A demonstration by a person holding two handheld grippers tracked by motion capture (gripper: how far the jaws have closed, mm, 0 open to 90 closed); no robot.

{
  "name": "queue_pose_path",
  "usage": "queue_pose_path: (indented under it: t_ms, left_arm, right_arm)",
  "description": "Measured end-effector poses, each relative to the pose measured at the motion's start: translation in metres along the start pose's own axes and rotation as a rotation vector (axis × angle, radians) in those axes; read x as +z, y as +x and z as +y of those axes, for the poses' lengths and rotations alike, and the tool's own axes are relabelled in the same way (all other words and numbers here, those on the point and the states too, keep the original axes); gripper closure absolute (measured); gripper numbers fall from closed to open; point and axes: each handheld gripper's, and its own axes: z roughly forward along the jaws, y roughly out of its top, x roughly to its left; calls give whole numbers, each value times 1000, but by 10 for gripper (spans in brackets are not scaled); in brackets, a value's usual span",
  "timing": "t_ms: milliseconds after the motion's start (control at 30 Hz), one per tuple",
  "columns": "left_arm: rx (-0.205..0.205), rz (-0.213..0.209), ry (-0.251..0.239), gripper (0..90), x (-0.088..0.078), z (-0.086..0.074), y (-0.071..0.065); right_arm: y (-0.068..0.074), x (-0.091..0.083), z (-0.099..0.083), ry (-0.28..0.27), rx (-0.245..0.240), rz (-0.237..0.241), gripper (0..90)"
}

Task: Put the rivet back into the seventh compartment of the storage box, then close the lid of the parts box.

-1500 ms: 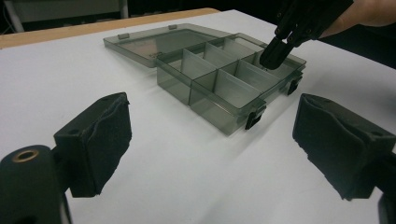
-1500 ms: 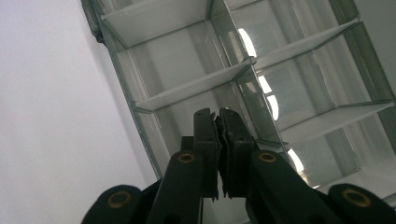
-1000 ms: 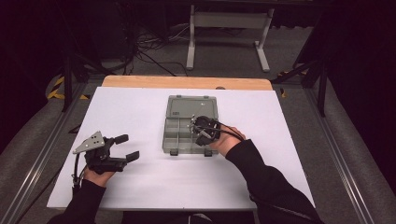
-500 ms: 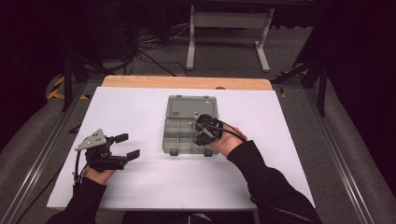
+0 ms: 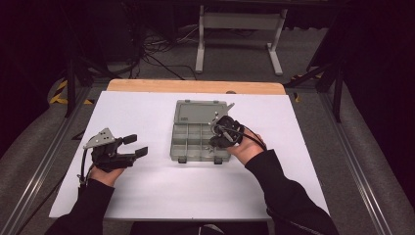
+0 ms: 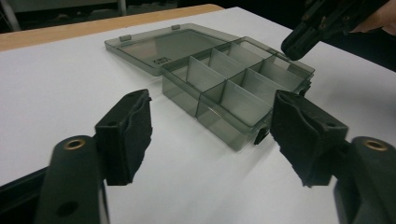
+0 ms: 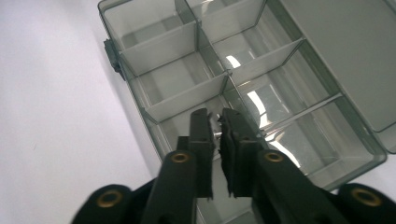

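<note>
Compartment box [image 5: 193,143] open mid-table, right claw [image 7: 215,120] shut over its near edge (left claw [image 5: 137,145] open, empty, just narrowing, well clear)

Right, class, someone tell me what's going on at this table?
A person holds a gripper in each hand over a white table. An open, smoky-grey plastic compartment box lies in the middle, lid folded flat behind it. The right gripper hangs over the box's compartments, fingers nearly together on a small shiny metal piece. The left gripper rests on the table apart from the box, its fingers apart, having just closed partway with nothing between them.
</note>
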Motion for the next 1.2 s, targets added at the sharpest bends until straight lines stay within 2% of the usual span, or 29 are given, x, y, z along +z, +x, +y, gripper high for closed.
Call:
queue_pose_path:
  t_ms: [67, 167, 233, 367, 467, 500, 767, 1067, 1200]
  left_arm:
    - [4, 1, 0, 381, 1, 2, 1]
    - [-5, -2, -1, 508, 2, 4, 1]
    - [7, 6, 5, 578, 3, 6, 0]
    - [2, 10, 33, 736, 6, 10, 1]
    - [11, 0, 65, 895, 9, 15, 3]
    - [11, -7, 77, 897, 10, 16, 3]
    - [2, 39, 125, 898, 23, 29, 7]
    - [-19, 63, 175, 898, 38, 45, 15]
    - [-15, 74, 193, 898, 46, 54, 19]
  right_arm:
    - [0, -3, -2, -15, -5, -10, 897]
    - [0, -7, -4, -28, 2, -13, 900]
    - [0, -9, -6, -30, 6, -16, 900]
    - [-4, -11, -9, -40, 15, -15, 900]
    - [-6, -13, -11, -50, 28, -18, 900]
    - [-7, -13, -12, -53, 33, -18, 900]
    - [-18, -21, -17, -81, 51, -60, 900]
    - [-34, -27, -27, -112, 112, -80, 900]
    - [-41, -28, -30, -119, 128, -91, 900]
